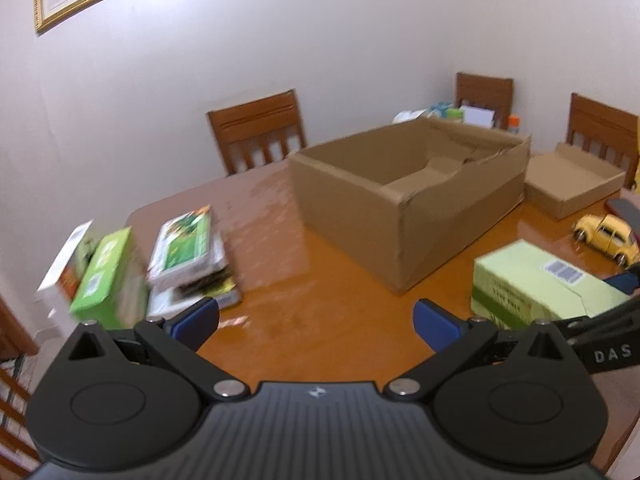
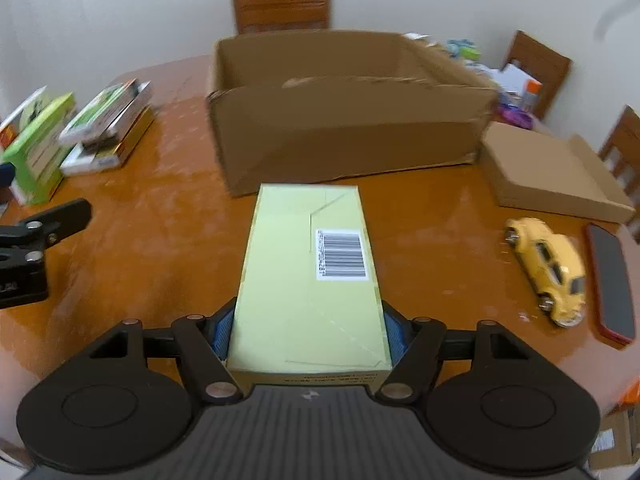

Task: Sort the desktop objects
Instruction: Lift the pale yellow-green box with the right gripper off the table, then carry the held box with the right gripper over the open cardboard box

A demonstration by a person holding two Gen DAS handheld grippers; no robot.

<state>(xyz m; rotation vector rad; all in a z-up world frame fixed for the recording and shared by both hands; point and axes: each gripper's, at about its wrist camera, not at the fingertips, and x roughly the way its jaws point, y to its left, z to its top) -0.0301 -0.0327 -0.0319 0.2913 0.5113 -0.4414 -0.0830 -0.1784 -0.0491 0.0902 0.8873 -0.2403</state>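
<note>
A pale green carton [image 2: 308,264] with a barcode label lies lengthwise between the blue pads of my right gripper [image 2: 310,330], which press on both its long sides near its close end. The same pale green carton [image 1: 532,280] shows at the right of the left wrist view. My left gripper [image 1: 316,318] is open over bare tabletop with nothing between its fingers. A large open cardboard box [image 2: 340,140] stands just beyond the carton. A yellow toy car [image 2: 548,268] sits to the right, and a stack of books [image 1: 188,252] and a green box [image 1: 108,276] sit at the left.
A flat cardboard tray [image 2: 548,168] lies right of the large box, and a red-cased phone [image 2: 610,280] lies by the car near the table edge. Wooden chairs [image 1: 260,132] stand around the brown table [image 1: 320,272]. Small clutter sits behind the large box.
</note>
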